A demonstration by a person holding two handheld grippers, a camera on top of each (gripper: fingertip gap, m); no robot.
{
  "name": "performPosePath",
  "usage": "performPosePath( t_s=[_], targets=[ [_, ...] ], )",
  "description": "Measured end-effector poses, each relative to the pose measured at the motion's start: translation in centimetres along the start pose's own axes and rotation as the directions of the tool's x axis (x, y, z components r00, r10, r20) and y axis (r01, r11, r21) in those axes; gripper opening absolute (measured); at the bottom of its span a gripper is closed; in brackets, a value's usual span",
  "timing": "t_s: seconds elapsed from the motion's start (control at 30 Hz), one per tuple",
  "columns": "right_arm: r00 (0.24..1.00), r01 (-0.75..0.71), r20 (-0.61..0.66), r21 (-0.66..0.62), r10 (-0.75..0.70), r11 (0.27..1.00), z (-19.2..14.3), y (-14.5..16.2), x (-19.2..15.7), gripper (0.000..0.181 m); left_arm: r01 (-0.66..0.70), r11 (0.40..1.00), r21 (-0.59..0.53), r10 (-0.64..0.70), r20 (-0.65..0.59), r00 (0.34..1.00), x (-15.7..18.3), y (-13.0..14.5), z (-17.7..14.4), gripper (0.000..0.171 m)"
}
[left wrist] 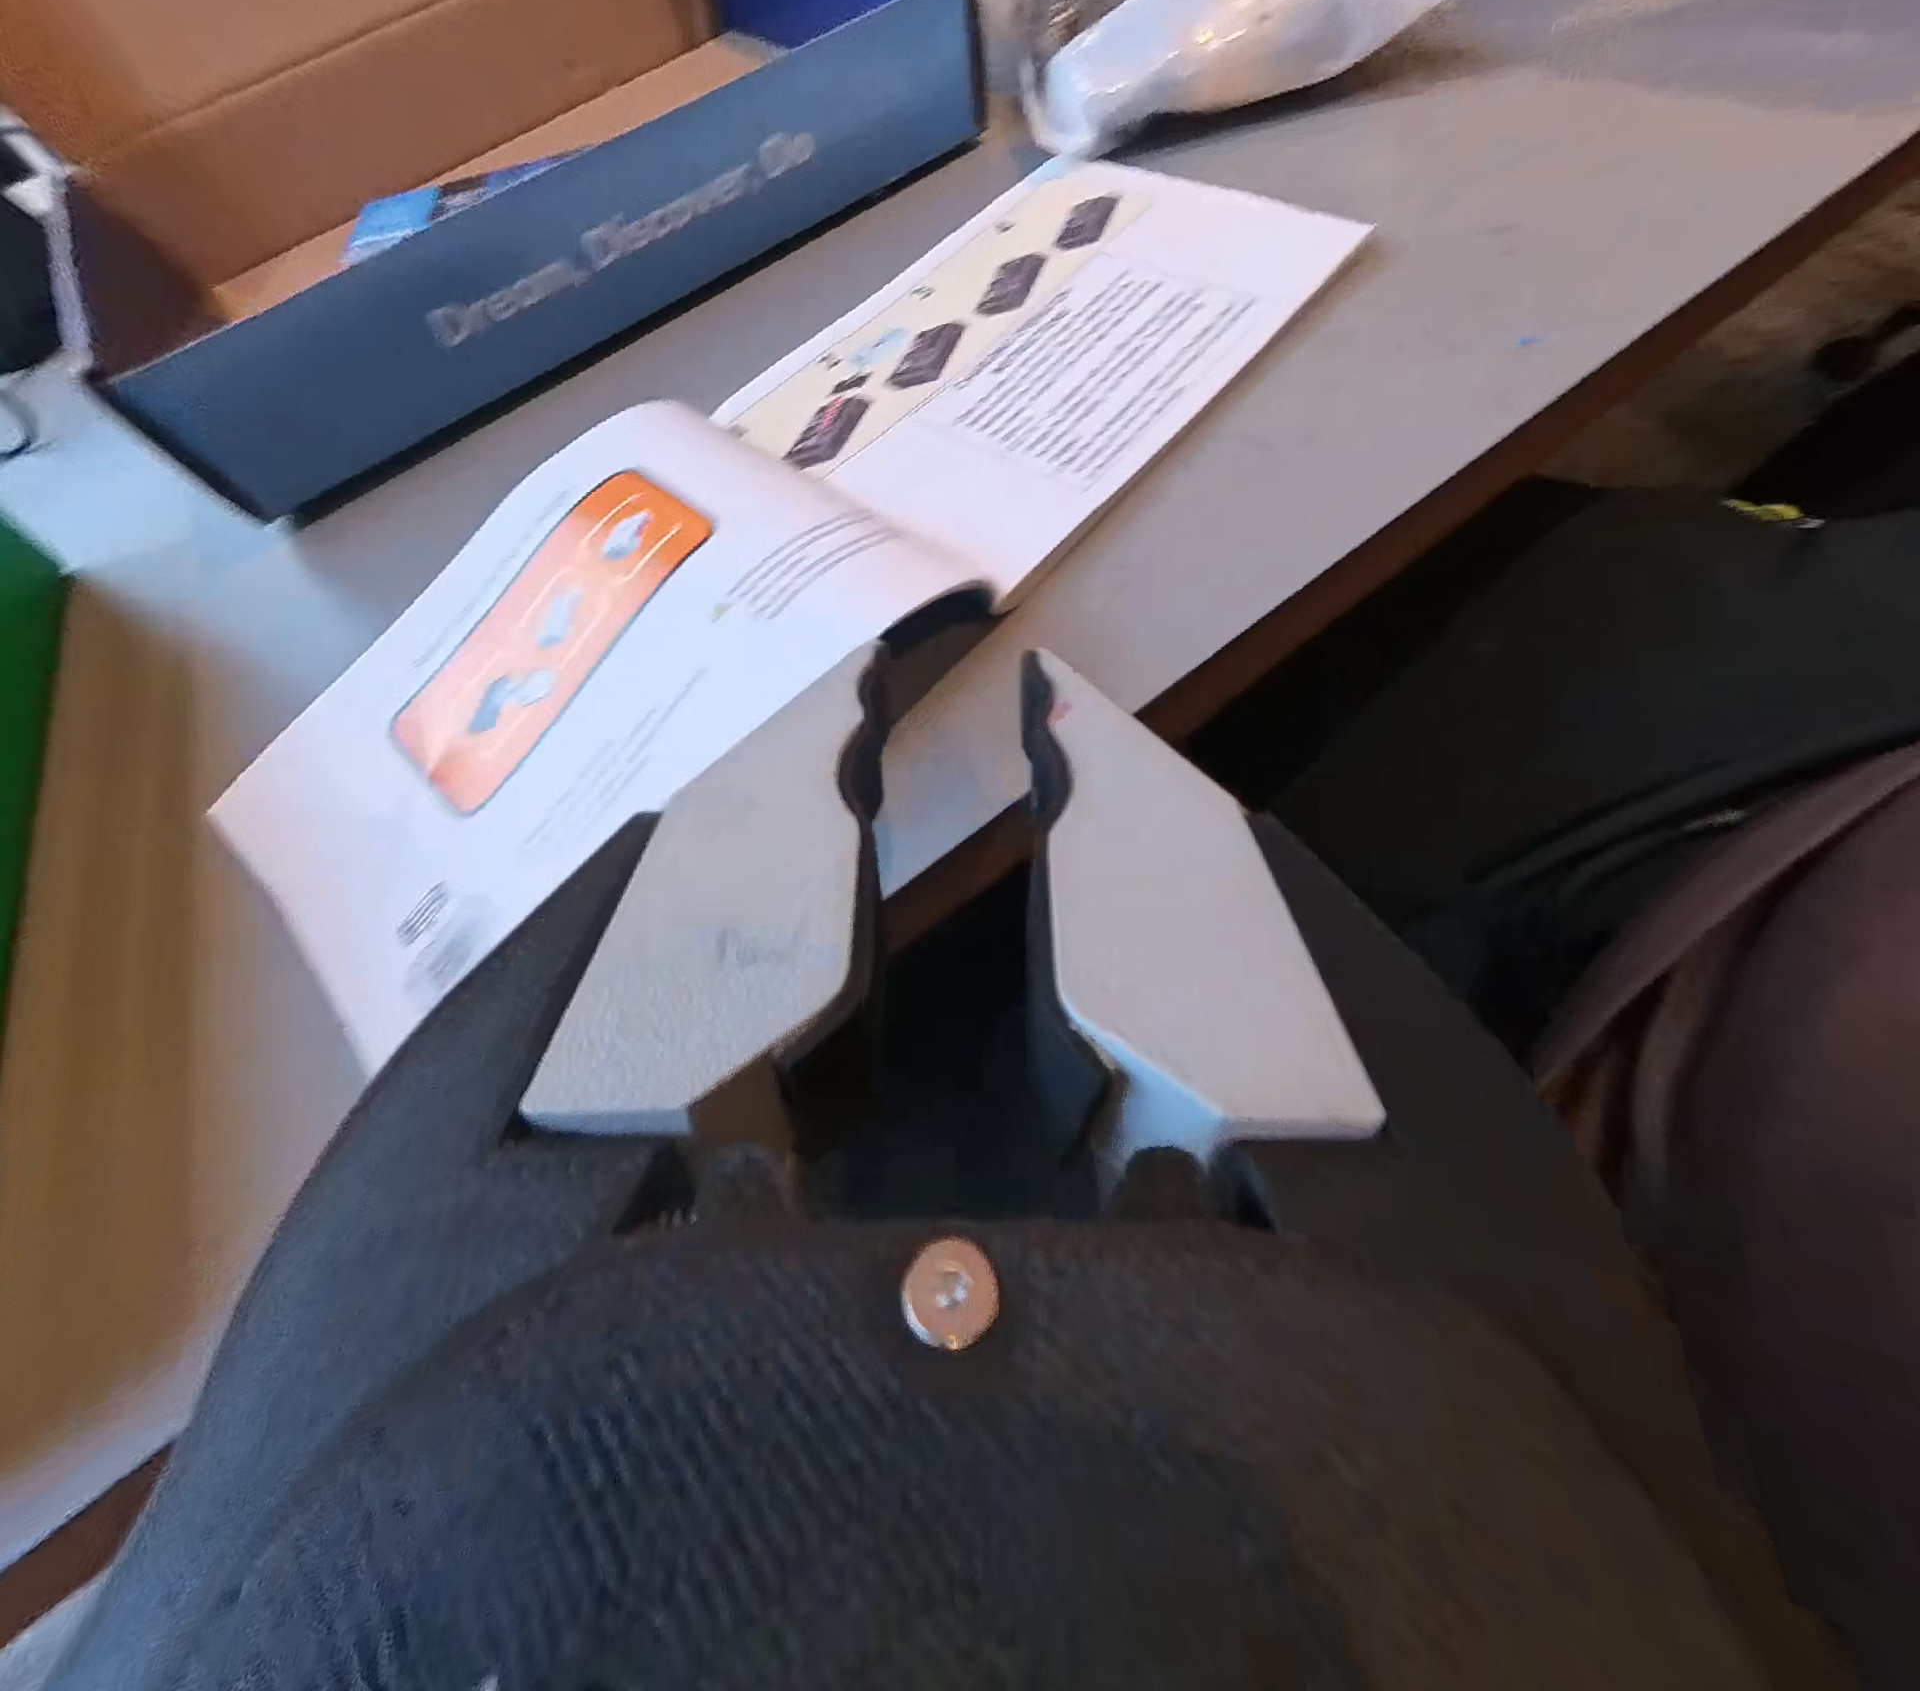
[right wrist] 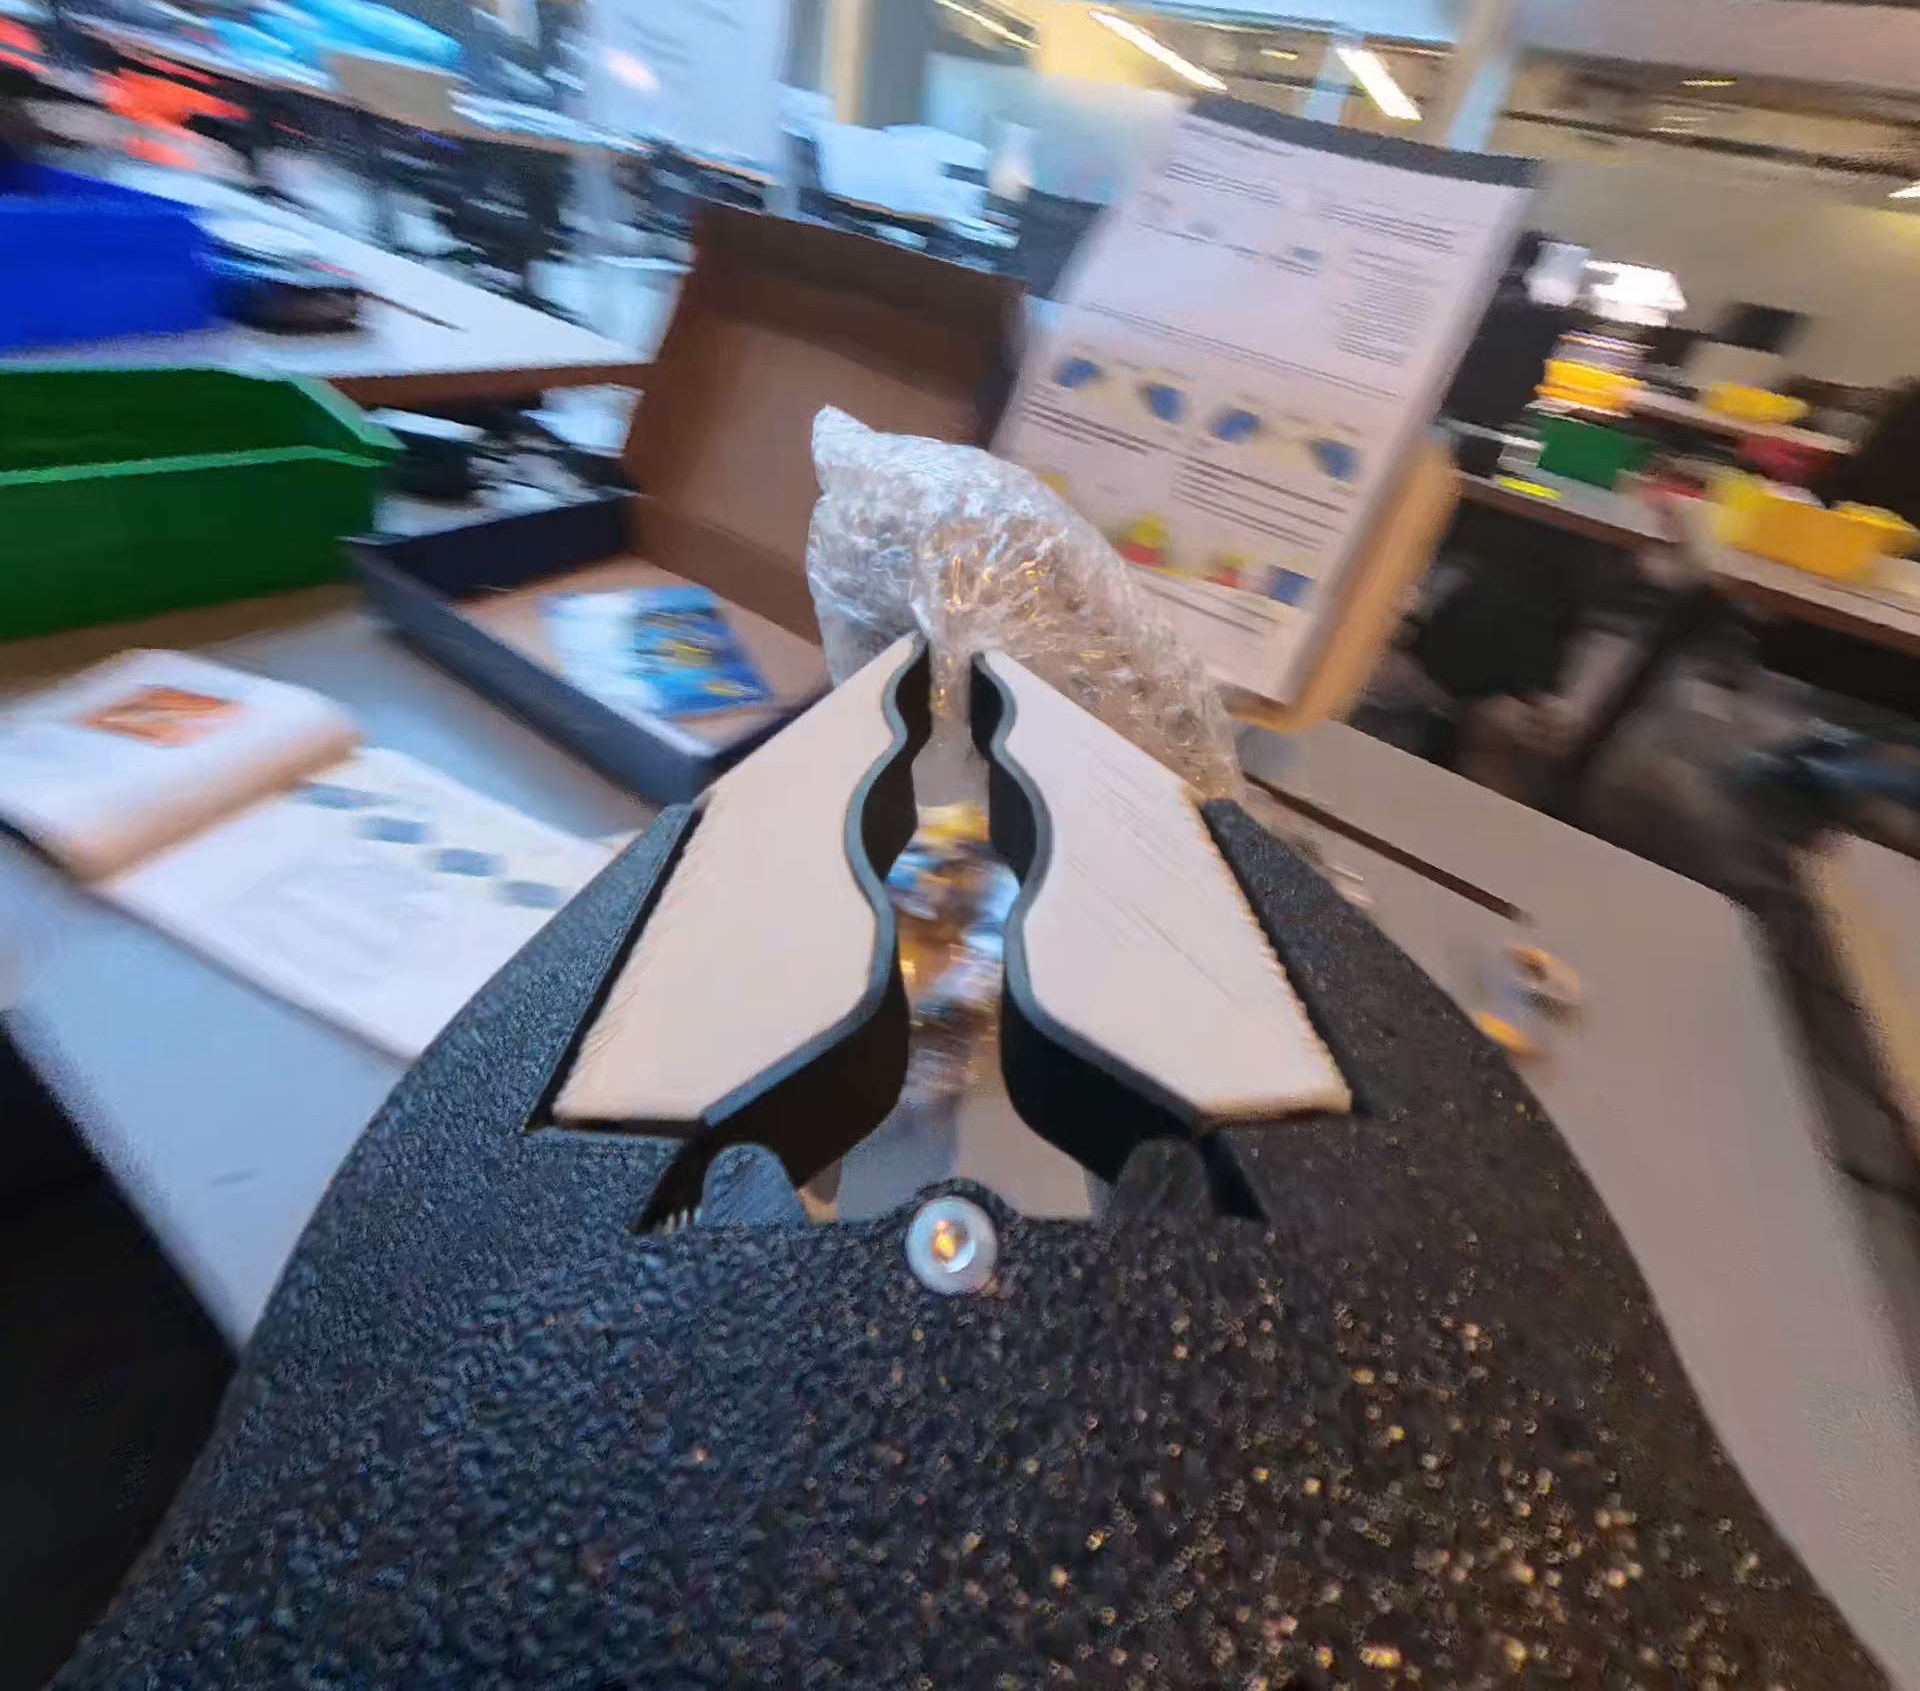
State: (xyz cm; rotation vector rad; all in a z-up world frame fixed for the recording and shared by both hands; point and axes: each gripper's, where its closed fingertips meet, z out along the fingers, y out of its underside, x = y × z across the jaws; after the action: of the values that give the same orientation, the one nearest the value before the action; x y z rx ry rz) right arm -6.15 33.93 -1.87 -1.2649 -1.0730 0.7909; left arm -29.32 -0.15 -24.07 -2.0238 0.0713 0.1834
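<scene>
My left gripper is open and holds nothing; it hovers at the grey table's near edge. Its left fingertip is just beside the raised, curling page of an open white booklet with an orange picture. My right gripper is shut on a clear crinkled plastic bag of small parts and holds it up above the table. The bag bulges above the fingertips, and more of it shows between the fingers lower down. The booklet also shows in the right wrist view, lying at the left.
A shallow blue box with a cardboard inside stands behind the booklet; it also shows in the right wrist view. More plastic bags of parts lie at the back. A green bin and a propped printed board stand nearby. A person's clothing is at the right. Tip to tip, the grippers are about 45 cm apart.
</scene>
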Motion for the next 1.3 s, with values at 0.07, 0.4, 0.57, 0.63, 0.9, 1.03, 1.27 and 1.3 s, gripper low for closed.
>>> performPosePath(
  t_s=[0.07, 0.4, 0.57, 0.63, 0.9, 1.03, 1.27, 1.3],
  targets=[
    [0.979, -0.043, 0.2, 0.056, 0.031, 0.998, -0.2, -1.4, -5.2, 0.005, -0.043, 0.999, 0.015, 0.044, -0.028, 0.999, 1.5, -1.6, 0.6, 0.031],
    [0.707, -0.047, 0.706, -0.002, 0.035, 0.999, -0.4, -3.1, -21.8, 0.006, -0.471, 0.853, 0.226, 0.458, 0.111, 0.882, 5.3, -18.6, 0.0, 0.073],
    [0.514, -0.127, 0.855, 0.0, 0.066, 0.992, -1.3, -6.5, -24.8, 0.006, -0.496, 0.784, 0.373, 0.526, 0.025, 0.85, 6.9, -22.3, -0.6, 0.084],
    [0.449, -0.139, 0.891, -0.008, 0.07, 0.99, -1.2, -7.4, -25.7, 0.006, -0.473, 0.772, 0.425, 0.539, -0.043, 0.841, 8.0, -22.6, -1.0, 0.084],
    [0.333, -0.081, 0.942, -0.022, 0.047, 0.997, 0.1, -7.8, -30.3, 0.007, -0.347, 0.754, 0.558, 0.479, -0.105, 0.871, 7.4, -22.4, -3.0, 0.052],
    [0.306, -0.147, 0.947, -0.052, 0.095, 0.988, 1.1, -7.7, -31.4, 0.008, -0.381, 0.763, 0.522, 0.489, -0.081, 0.869, 5.9, -21.8, -3.3, 0.047],
    [0.378, -0.193, 0.908, -0.116, 0.183, 0.974, 4.0, -7.0, -30.9, 0.013, -0.436, 0.798, 0.417, 0.465, 0.035, 0.885, 2.7, -21.2, -2.4, 0.043],
    [0.392, -0.193, 0.901, -0.116, 0.185, 0.974, 4.2, -6.8, -30.9, 0.015, -0.44, 0.796, 0.415, 0.463, 0.051, 0.885, 2.4, -21.3, -2.3, 0.042]
  ],
)
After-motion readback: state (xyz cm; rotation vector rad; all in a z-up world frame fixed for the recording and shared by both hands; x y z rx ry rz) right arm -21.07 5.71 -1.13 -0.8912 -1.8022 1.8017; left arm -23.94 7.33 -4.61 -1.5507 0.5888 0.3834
